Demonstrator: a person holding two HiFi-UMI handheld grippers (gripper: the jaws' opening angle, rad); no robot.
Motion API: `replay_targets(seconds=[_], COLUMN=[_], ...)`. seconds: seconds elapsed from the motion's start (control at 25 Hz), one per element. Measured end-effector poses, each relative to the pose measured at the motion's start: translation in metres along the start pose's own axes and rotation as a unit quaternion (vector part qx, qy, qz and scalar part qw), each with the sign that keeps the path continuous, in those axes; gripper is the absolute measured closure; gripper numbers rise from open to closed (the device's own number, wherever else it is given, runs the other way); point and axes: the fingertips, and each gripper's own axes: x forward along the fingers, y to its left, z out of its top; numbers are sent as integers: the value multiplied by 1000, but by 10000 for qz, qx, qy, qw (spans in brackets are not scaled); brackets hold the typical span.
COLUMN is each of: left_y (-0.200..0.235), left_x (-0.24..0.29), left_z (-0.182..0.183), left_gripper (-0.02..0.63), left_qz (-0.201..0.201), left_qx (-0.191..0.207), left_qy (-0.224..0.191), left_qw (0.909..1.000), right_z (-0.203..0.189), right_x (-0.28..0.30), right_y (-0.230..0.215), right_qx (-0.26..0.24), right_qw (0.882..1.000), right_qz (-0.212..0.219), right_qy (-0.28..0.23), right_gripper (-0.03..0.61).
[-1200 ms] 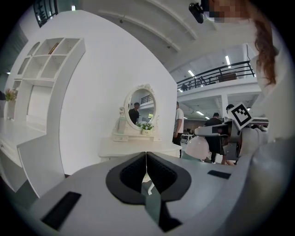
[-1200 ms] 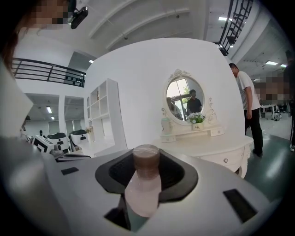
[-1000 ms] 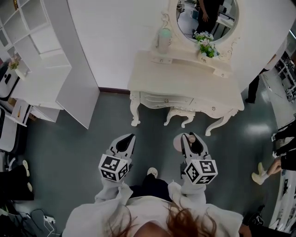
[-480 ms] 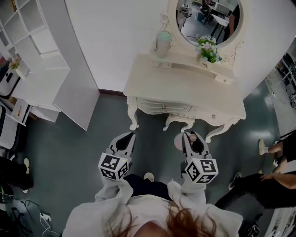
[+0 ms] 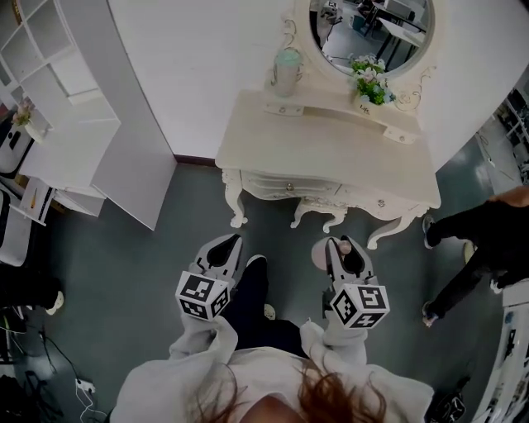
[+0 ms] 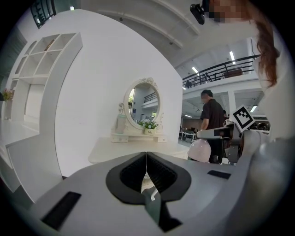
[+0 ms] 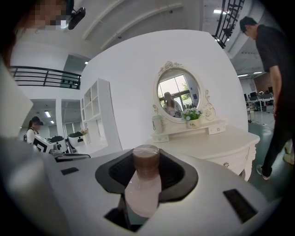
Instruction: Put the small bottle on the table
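Note:
My right gripper [image 5: 340,250] [image 7: 146,173] is shut on a small pale pink bottle [image 7: 144,188] with a brown cap [image 7: 146,160]; in the head view the bottle [image 5: 320,255] shows at the gripper's left side. It hangs over the floor, short of the cream dressing table [image 5: 331,153] [image 7: 216,140] ahead. My left gripper [image 5: 223,251] [image 6: 146,171] is shut with nothing between its jaws, level with the right one. From the left gripper view the bottle [image 6: 200,150] appears at the right.
On the table's back shelf stand a pale green jar [image 5: 288,70], a small flower pot [image 5: 369,83] and an oval mirror [image 5: 369,25]. A stool [image 5: 324,208] sits under the table. White shelving [image 5: 62,107] stands at the left. A person in black [image 5: 479,240] walks at the right.
The table has come a little nearer and lower in the head view. A person in black has walked in at the right. Both grippers hold as before.

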Motion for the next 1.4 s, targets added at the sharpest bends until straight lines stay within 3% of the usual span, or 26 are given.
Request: replay_targets(seconds=[0.44, 0.96, 1.4], left_y=[5, 62, 111], left_x=[61, 160, 212], left_z=[9, 68, 88], left_gripper=[597, 597, 597], left_qz=[-338, -612, -699], left_qx=[46, 205, 100], left_qy=[61, -28, -49], left_qw=[9994, 9979, 9975], right_z=[11, 67, 91], right_x=[32, 131, 203], right_y=[-34, -61, -62], right_qx=[86, 116, 44], right_qw=[9995, 9985, 9985], right_qz=[-305, -493, -533], right_qy=[-34, -185, -100], right_gripper=[425, 425, 425])
